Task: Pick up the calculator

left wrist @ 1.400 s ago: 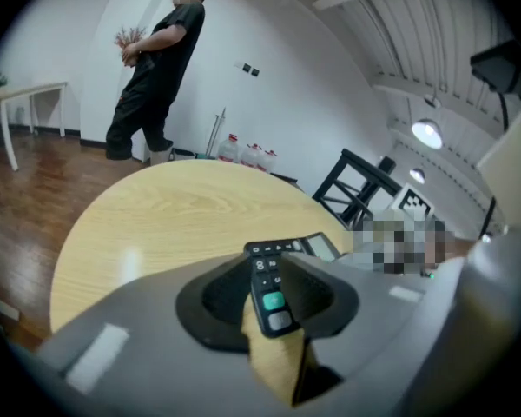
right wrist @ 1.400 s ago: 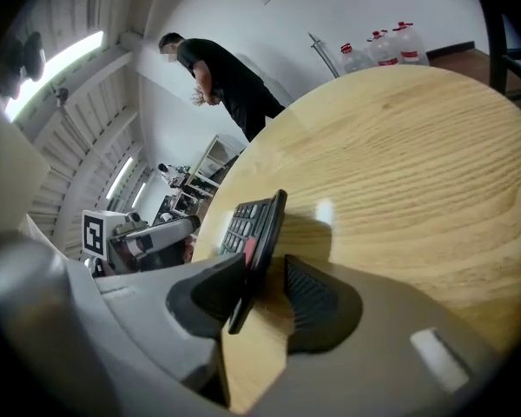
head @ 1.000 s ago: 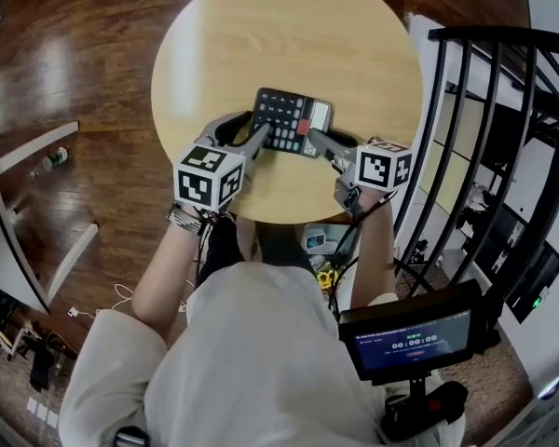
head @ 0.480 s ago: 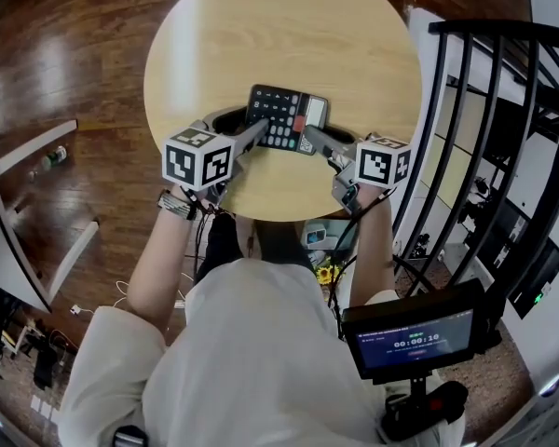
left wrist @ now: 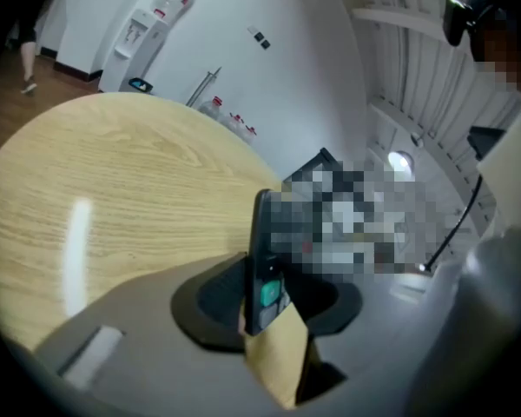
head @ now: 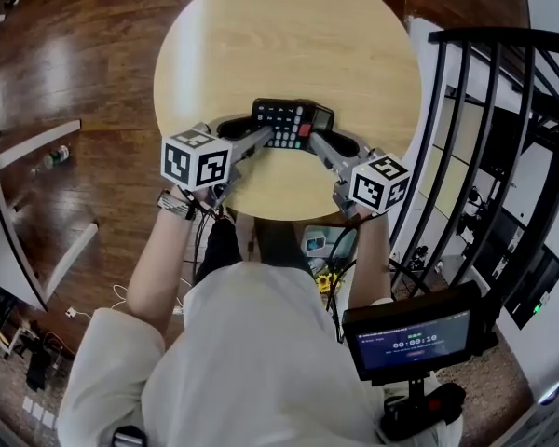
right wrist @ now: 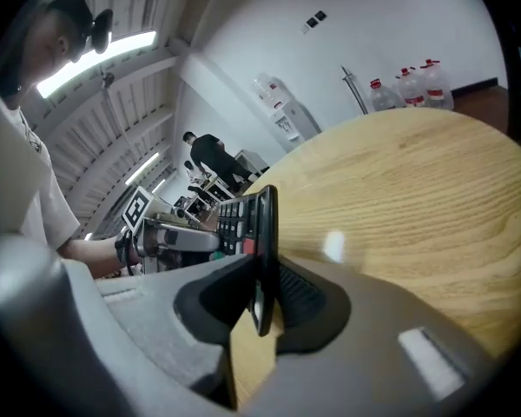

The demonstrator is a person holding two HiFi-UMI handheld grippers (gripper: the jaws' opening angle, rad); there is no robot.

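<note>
In the head view the person's torso [head: 252,361] hides the near rim of the tabletop [head: 289,35] at 6 o'clock, and the print on the small screen [head: 412,341] at 5 o'clock is too small to read. Each gripper view shows the calculator [head: 292,122] nearly edge-on, so most of its keys cannot be made out there. The left gripper [head: 258,138] reaches in from 8 o'clock and the right gripper [head: 314,142] from 4 o'clock. Each has one end of the calculator between its jaws. Both pairs of jaws are closing, and their dark pads already bear on the calculator's two faces. The calculator stands tipped up on its long edge, just toward 6 o'clock of the tabletop's middle. Whether its lower edge touches the wood cannot be told. The far half of the tabletop, toward 12 o'clock, carries nothing. A black railing [head: 484,156] stands close at 3 o'clock. On the wooden floor [head: 84,54], at 9 o'clock, a bottle [head: 51,161] lies beside a white frame [head: 33,147]. Far off in the right gripper view, water jugs [right wrist: 408,85] stand against a white wall.
</note>
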